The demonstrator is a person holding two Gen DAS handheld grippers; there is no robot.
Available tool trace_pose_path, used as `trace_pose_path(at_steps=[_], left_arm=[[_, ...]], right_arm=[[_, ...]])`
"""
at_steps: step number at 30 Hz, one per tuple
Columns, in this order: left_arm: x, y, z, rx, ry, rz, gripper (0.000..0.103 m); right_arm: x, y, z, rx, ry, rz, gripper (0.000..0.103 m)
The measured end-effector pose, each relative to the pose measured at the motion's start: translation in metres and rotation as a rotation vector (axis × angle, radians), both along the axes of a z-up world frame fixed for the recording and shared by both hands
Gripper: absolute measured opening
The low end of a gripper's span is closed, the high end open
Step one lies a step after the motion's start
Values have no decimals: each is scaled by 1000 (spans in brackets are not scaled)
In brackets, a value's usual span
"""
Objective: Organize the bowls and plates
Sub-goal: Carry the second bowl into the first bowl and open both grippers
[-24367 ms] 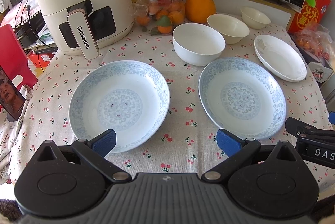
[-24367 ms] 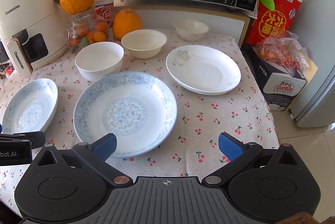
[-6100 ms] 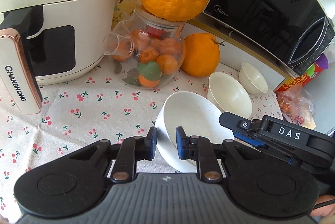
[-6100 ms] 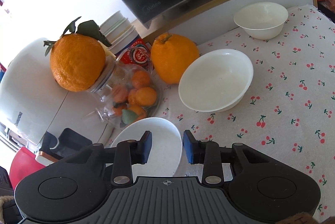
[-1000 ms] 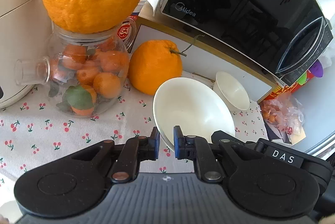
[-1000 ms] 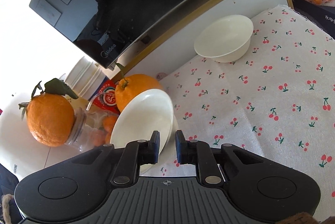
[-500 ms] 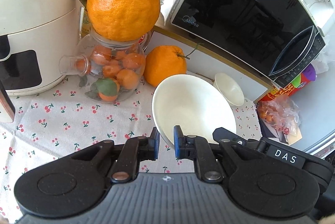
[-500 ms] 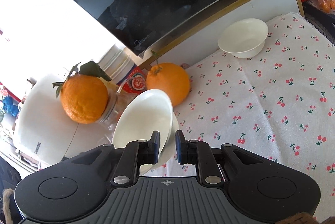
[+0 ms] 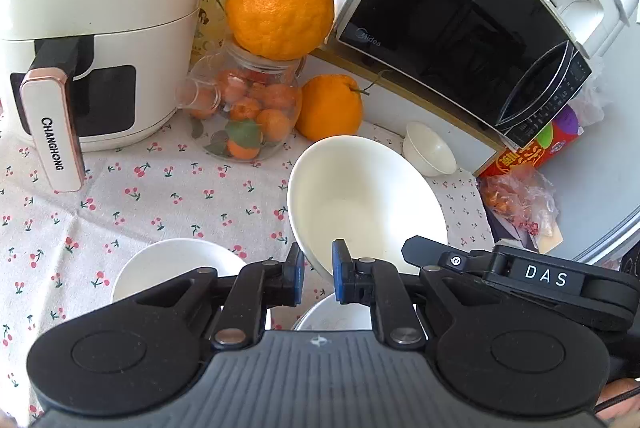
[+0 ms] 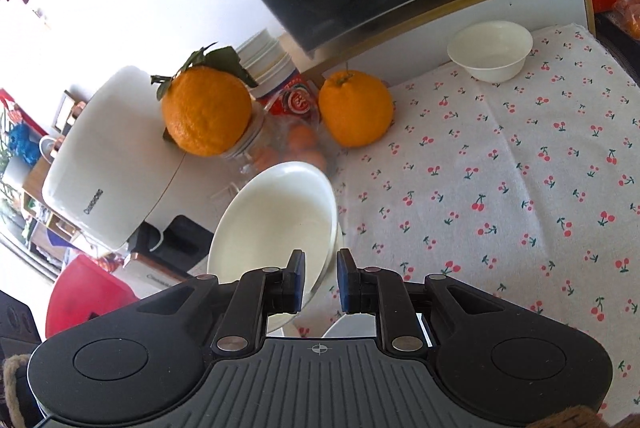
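I'm pinching the rigid, slick, breakable cream bowl (image 9: 362,196) by opposite rims, left gripper (image 9: 316,274) and right gripper (image 10: 320,282) fingers both clamped narrow.

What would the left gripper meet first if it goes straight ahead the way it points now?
Beyond the bowl held by the left gripper, probably the loose orange by the jar; depth is unclear.

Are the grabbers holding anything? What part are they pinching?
Yes. The left gripper and right gripper both pinch one white bowl by its rim, on opposite sides.
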State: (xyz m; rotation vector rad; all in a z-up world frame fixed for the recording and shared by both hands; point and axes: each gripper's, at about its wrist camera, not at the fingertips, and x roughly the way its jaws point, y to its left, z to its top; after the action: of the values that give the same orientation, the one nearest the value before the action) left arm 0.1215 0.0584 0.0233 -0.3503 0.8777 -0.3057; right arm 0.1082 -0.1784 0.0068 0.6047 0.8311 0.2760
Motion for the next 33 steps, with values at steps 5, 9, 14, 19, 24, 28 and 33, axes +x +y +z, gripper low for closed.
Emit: trace_pose_path(at_steps=[5,9,14,19,24,28,33], left_arm=[[-11,16,2,-2,8,-2,13],[-21,24,5,21,-3,-9,13],[-29,35,1,37,6,-16,13],[-37,46,-5,60,18,-21,13],[-41,57,-15,85,57,-13,14],[-42,64,-20,99,74,-1,14],[-40,66,-26,118,102,0,14]], right_arm=[[-7,13,-1,22,17,34,17],[-13,27,0,-5,13,70,17],[-20,43,-1,-27,16,114,19],[-26,58,-6,-49,30,160,19],[-26,73,-15,-59,62,193,19],[-27,84,-19,-80,70,215,19],[-25,92,-24,-98,80,228,20]])
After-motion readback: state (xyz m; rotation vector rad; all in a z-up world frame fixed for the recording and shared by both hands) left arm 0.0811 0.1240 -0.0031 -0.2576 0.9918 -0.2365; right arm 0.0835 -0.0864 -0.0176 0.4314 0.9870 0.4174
